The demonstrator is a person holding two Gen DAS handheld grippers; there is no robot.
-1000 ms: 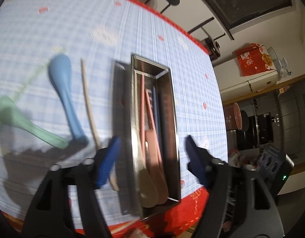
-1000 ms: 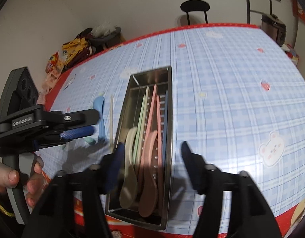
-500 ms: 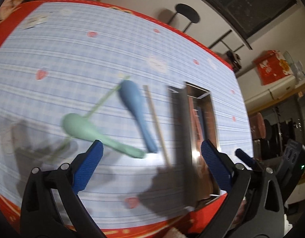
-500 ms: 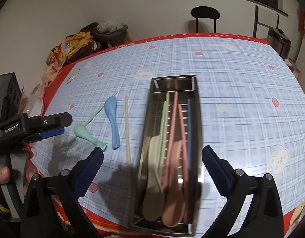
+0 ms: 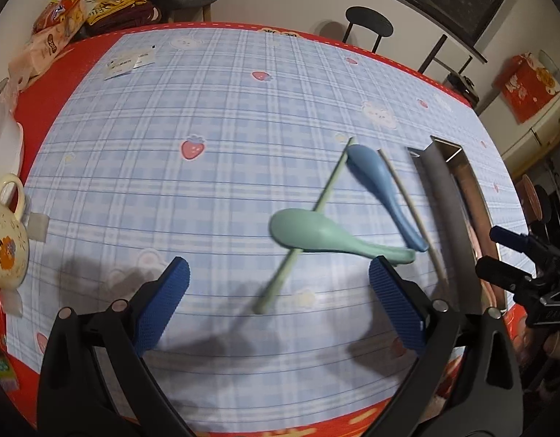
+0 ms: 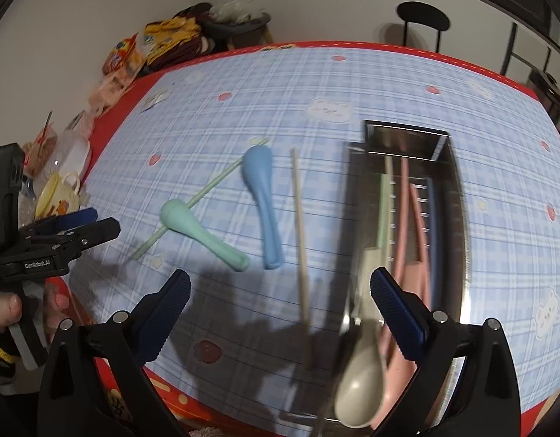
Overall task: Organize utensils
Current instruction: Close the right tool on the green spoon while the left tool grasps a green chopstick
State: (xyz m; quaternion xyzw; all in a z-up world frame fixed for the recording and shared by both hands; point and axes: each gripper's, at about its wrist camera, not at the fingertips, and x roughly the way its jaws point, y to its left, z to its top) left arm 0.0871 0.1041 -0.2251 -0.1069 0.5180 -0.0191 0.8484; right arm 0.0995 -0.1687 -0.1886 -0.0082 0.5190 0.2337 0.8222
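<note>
Both grippers are standing with jaws spread wide and empty, having just been opening; nothing is lying between the pads. The left gripper (image 5: 279, 307) is hovering over the tablecloth (image 5: 214, 116), with the green chopstick (image 5: 298, 251) running up between its jaws and the green spoon (image 5: 316, 235) lying across that chopstick just ahead of the right-hand pad. The blue spoon (image 5: 383, 196) and beige chopstick (image 5: 411, 211) are lying further ahead, toward the metal tray (image 5: 440, 196). The right gripper (image 6: 280, 315) is hanging with the beige chopstick between its jaws and the tray rim beside its right-hand pad.

Judgement: loose pieces are still waiting to go in the tray. Advise taking the green spoon first, by its handle, since it is pinning the chopstick; square the pads across the handle before closing.
</note>
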